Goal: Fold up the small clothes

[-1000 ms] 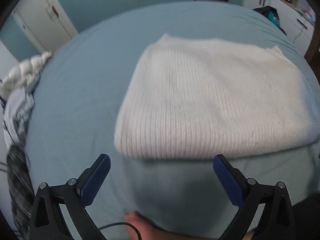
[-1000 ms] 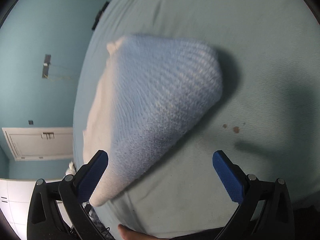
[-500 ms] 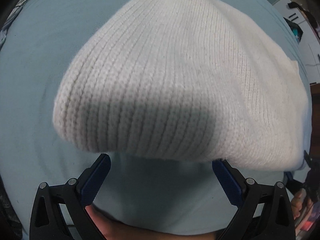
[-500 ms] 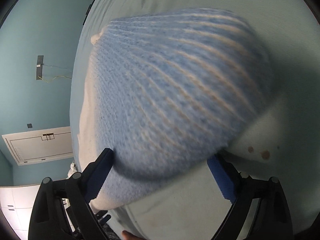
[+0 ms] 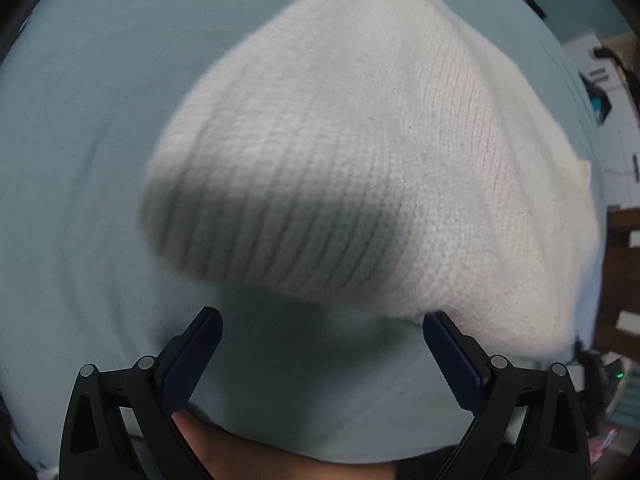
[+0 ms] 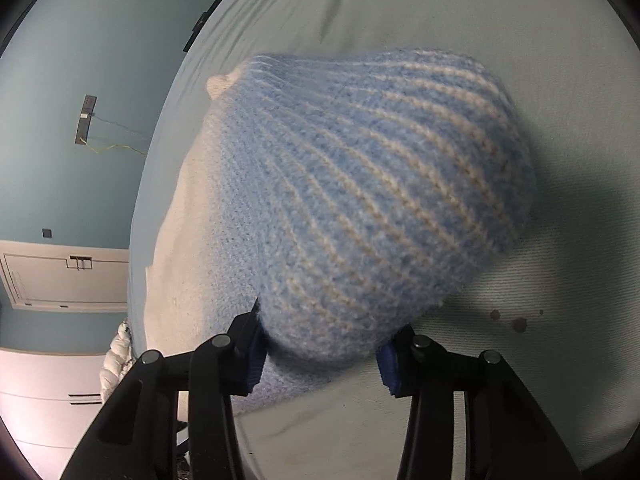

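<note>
A folded white ribbed knit garment (image 5: 360, 168) lies on the pale blue bed sheet (image 5: 80, 160). In the right wrist view it looks blue-tinted in shadow (image 6: 360, 200). My left gripper (image 5: 320, 344) is open, its blue pads just in front of the garment's near edge, the right pad touching that edge. My right gripper (image 6: 320, 356) has its jaws partly closed around the garment's near corner, with the knit bulging between the blue pads.
The sheet (image 6: 520, 360) carries small brown stains (image 6: 516, 322) right of the right gripper. A teal wall (image 6: 80, 120) and white doors (image 6: 60, 276) are at left. White furniture and clutter (image 5: 612, 80) stand at the left wrist view's right edge.
Both grippers moved in close to the garment. The right gripper's jaws narrowed around the garment's near corner. The left gripper stayed open and shifted left along the near edge.
</note>
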Demonstrator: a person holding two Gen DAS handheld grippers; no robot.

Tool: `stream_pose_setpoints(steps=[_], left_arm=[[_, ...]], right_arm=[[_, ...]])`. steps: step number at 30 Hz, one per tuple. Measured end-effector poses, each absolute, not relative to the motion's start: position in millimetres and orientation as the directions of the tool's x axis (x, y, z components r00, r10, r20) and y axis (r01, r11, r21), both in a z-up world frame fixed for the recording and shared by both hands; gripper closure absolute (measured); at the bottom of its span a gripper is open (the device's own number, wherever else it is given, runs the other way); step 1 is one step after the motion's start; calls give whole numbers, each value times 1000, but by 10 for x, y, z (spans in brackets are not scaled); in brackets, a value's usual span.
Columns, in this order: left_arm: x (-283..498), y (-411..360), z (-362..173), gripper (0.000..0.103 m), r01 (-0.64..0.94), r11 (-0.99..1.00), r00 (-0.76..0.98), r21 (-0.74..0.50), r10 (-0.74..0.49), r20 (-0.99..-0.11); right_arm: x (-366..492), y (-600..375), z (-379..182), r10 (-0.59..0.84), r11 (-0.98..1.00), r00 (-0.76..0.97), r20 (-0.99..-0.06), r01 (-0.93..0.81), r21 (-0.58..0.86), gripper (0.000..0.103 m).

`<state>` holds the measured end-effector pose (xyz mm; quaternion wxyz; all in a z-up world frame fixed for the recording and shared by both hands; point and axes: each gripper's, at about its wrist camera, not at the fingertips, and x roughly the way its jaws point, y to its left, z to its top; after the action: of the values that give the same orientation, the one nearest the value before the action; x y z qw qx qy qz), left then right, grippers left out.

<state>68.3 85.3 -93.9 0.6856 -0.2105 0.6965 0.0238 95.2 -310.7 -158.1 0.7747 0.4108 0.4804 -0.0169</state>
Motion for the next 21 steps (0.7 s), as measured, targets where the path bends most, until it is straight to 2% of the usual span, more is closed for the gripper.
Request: stream_pose_setpoints(steps=[4, 10, 21], left_arm=[[553, 1039, -910, 2, -419, 822, 65, -385, -395, -916], [582, 1263, -757, 1, -487, 726, 206, -486, -445, -872], [860, 1006, -809, 1, -419, 827, 180, -376, -330, -927]], right_arm=[[953, -3133, -1629, 364, 663, 534, -763, 428, 615, 63], [989, -3154, -1630, 359, 668, 529, -769, 430, 607, 63], [1104, -3114, -1584, 370, 653, 524, -767, 441, 616, 63]])
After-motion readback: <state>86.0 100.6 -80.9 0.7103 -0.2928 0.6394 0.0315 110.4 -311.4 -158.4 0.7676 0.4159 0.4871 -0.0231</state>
